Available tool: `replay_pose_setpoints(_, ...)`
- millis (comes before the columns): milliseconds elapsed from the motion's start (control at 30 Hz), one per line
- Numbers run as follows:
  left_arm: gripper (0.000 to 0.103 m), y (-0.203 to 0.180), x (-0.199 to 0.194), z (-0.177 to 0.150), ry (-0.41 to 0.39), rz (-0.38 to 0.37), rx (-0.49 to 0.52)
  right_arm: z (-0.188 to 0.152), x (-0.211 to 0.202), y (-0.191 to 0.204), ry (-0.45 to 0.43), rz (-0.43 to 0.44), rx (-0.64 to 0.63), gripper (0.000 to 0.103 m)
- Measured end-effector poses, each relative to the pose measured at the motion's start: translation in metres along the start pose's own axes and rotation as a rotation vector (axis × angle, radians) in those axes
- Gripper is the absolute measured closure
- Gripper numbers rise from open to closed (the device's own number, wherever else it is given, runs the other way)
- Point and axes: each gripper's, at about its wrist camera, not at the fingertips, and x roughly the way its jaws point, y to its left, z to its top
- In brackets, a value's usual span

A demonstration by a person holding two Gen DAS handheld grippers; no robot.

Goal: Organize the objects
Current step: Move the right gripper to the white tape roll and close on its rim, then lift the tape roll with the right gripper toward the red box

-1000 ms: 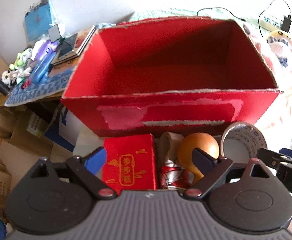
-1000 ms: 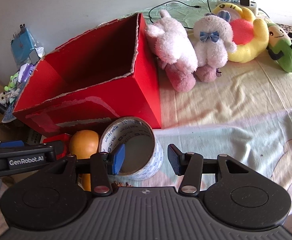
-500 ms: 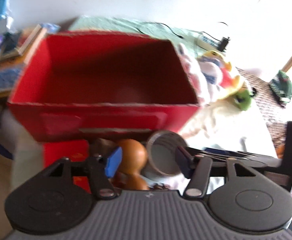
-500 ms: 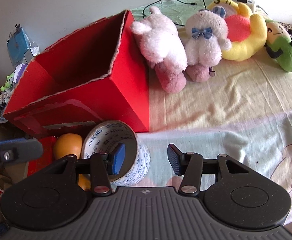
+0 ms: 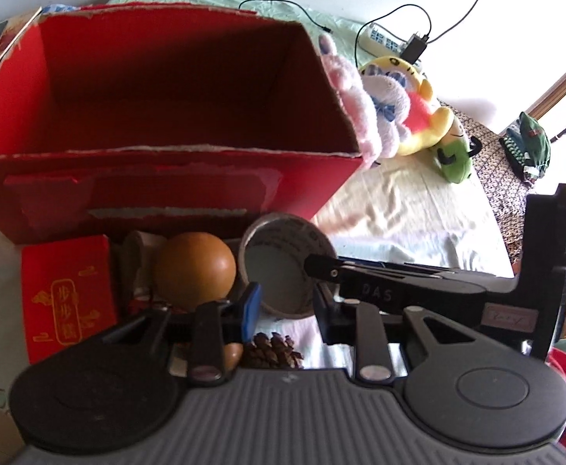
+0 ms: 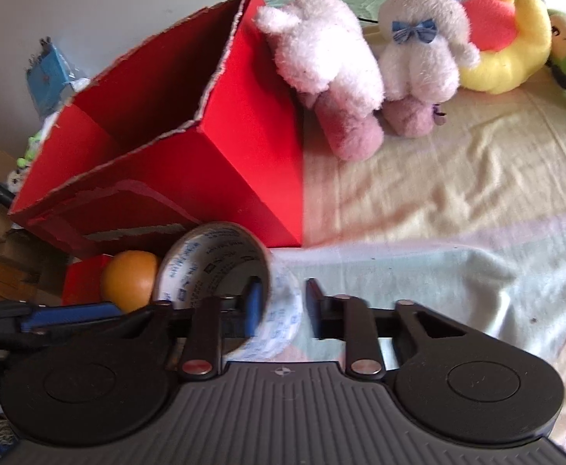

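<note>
A roll of printed tape (image 6: 209, 267) lies on its side on the bedsheet in front of the big open red box (image 6: 244, 162). My right gripper (image 6: 283, 306) has one finger inside the roll and one outside, shut on the roll's wall. In the left wrist view the tape roll (image 5: 283, 267) sits beside an orange ball (image 5: 193, 267) and a small red packet (image 5: 66, 294). The left gripper (image 5: 286, 310) is open, narrow, just short of the roll, with a pine cone (image 5: 275, 352) under it. The red box (image 5: 166, 178) looks empty.
Several plush toys line the box's right side: a pink one (image 6: 321, 62), a white one with a blue bow (image 6: 418, 58), a yellow one (image 6: 507, 38). A power strip (image 5: 383, 38) and cables lie at the back. Cluttered shelves stand left of the box.
The right gripper's fingers have narrowed onto the tape roll's wall. The left gripper swung right from the red packet towards the roll and its fingers came much closer together.
</note>
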Motion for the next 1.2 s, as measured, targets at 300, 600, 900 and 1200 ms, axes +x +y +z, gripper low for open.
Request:
replay_pose_setpoints(300, 0.074, 0.005, 0.022, 0.003, 0.057, -0.024, -0.030, -0.001, -0.012, -0.007, -0.015, -0.046, -0.035, 0.091)
replay_pose_setpoints(600, 0.088, -0.013, 0.036, 0.006, 0.055, -0.023, 0.006, -0.003, -0.037, -0.024, -0.104, -0.108, -0.047, 0.091)
replay_pose_setpoints(900, 0.090, -0.061, 0.003, 0.017, -0.061, -0.072, 0.125, 0.012, -0.094, -0.035, -0.252, -0.121, -0.061, 0.091)
replay_pose_setpoints(1200, 0.090, -0.092, -0.050, 0.042, -0.277, -0.021, 0.171, 0.056, -0.125, -0.029, -0.429, -0.003, -0.112, 0.091)
